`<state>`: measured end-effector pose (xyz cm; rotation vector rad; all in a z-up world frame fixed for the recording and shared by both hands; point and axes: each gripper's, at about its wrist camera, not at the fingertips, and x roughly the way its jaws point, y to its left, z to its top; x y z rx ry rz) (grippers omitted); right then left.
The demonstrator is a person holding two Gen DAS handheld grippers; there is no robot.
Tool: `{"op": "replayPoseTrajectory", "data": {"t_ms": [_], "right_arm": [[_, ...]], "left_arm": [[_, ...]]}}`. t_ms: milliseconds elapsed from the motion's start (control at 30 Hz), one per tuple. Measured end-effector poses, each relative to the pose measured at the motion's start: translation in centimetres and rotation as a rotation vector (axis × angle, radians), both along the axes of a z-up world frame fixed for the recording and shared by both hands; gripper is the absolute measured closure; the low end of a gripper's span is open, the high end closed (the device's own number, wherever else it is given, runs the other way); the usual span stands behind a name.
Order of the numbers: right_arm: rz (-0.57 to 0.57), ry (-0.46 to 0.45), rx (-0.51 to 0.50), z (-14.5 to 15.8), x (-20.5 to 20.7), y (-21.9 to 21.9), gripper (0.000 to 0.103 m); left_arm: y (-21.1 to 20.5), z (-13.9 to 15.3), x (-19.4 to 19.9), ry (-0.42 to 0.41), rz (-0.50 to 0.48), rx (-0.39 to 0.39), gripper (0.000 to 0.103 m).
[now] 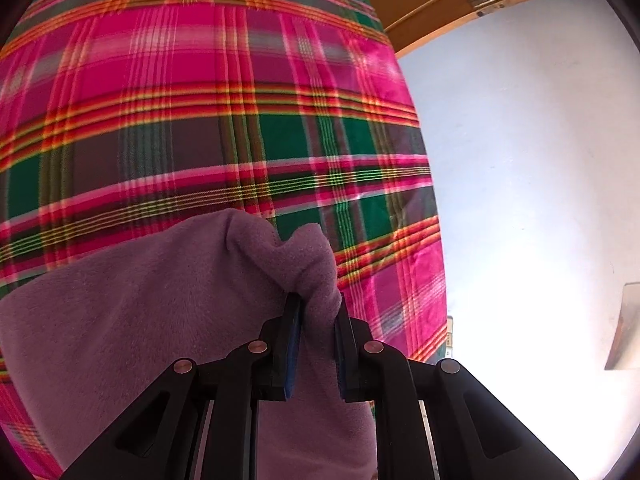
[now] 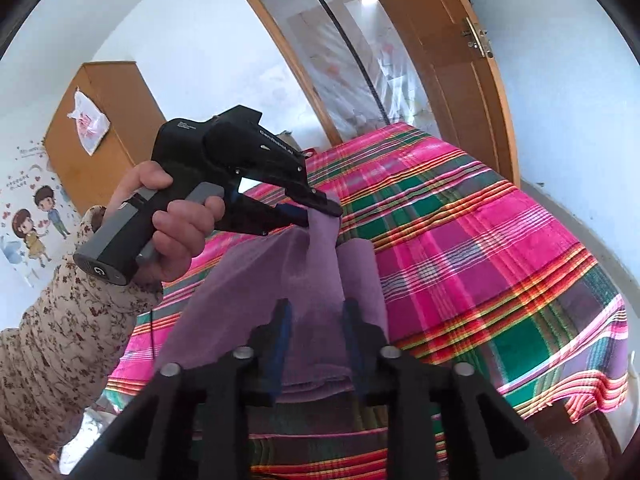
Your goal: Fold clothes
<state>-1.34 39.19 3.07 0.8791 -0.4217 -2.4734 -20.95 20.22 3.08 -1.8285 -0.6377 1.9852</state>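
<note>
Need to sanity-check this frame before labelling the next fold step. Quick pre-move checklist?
1. Left claw pinches the purple cloth: ok, a bunched corner sits between its fingers.
2. Right claw grip on the cloth: not ok, fingers apart, cloth between but not pressed.
3. Cloth clear of the plaid bedspread: cannot tell, lower edge is hidden.
4. Landing area on the bedspread free: ok, nothing else lies on it.
5. Person's hand holds the left handle firmly: ok.
</note>
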Motion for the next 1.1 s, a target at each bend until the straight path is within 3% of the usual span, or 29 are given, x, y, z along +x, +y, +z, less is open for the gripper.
{"op": "replayPoseTrajectory", "data": {"t_ms": [167,333,367,400,433,600,867,1100], "right_arm": [[-0.002,-0.027,0.051,-1.0,-0.7,-0.5,0.066],[0.003,-0.083,0.033,-2.4,-1.7,-0.6,0.066],[-0.001,-0.081,0.031,-2.5,-1.7,-0.5,0.071],[-0.005,-0.079,0.028,-2.5,-1.7,-0.4,0.081],[-0.007,-0.086,0.020,-2.6,-1.8,-0.2,0.082],[-0.022,-0.094,0.007,-2.7,-1.8,0.1,0.089],[-0.013,-0.051,0.015,-1.4,-1.9,0.3,0.089],[-0.016,-0.104,0.035,-3.0,-2.6,0.4,0.086]], "left_arm": [[0.0,-0.6,-0.1,-0.005,-0.010,0.027,0.085],[-0.3,0.0,0.3,0.021,-0.039,0.072,0.079],[-0.6,0.2,0.5,0.031,-0.042,0.083,0.077],[-0.8,0.5,0.7,0.041,-0.046,0.093,0.077],[-1.1,0.8,1.0,0.050,-0.050,0.103,0.077],[-3.2,3.0,3.5,0.169,-0.047,0.049,0.077],[-8.7,4.7,9.4,0.321,0.006,-0.022,0.075],[-12.6,2.6,12.1,0.286,0.059,-0.049,0.074]]}}
